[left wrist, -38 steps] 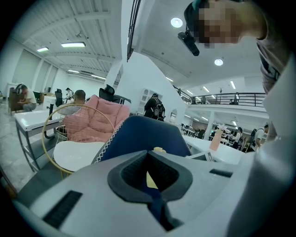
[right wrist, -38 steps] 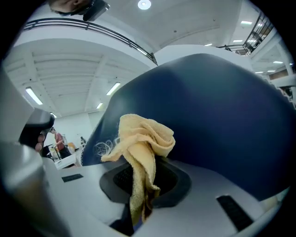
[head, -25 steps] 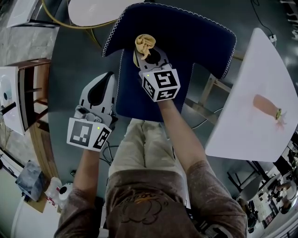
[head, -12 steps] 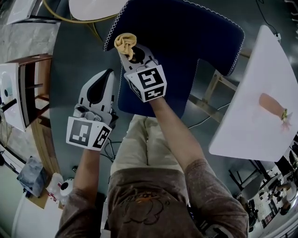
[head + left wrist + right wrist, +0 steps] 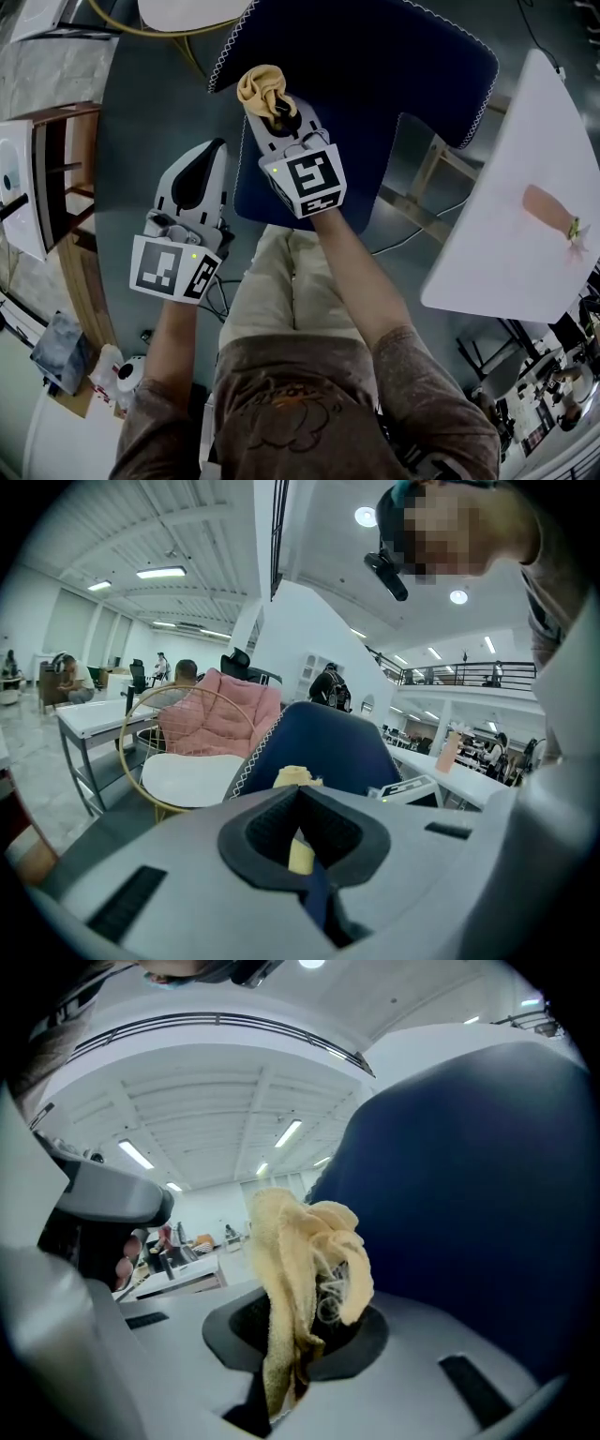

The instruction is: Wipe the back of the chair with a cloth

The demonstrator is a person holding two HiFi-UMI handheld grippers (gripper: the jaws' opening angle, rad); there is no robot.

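The navy chair (image 5: 375, 66) with white edge stitching fills the top of the head view, its back toward me. My right gripper (image 5: 272, 108) is shut on a bunched yellow cloth (image 5: 262, 87), which rests against the chair's back close to its left edge. In the right gripper view the cloth (image 5: 305, 1269) sticks up out of the jaws, with the chair's back (image 5: 469, 1194) right behind it. My left gripper (image 5: 212, 150) hangs shut and holds nothing, left of the chair and below the cloth. The left gripper view looks over the jaws at the chair (image 5: 323, 747) and cloth (image 5: 292, 776).
A white table (image 5: 497, 244) with a pinkish object (image 5: 548, 211) stands at the right. A round white seat on a gold wire frame (image 5: 178, 19) lies beyond the chair. A wooden shelf (image 5: 56, 178) lines the left side. Desks and people show far off in the left gripper view.
My right gripper carried the cloth leftward along the chair's back toward its left edge, then slightly back to the right. The left gripper has barely moved.
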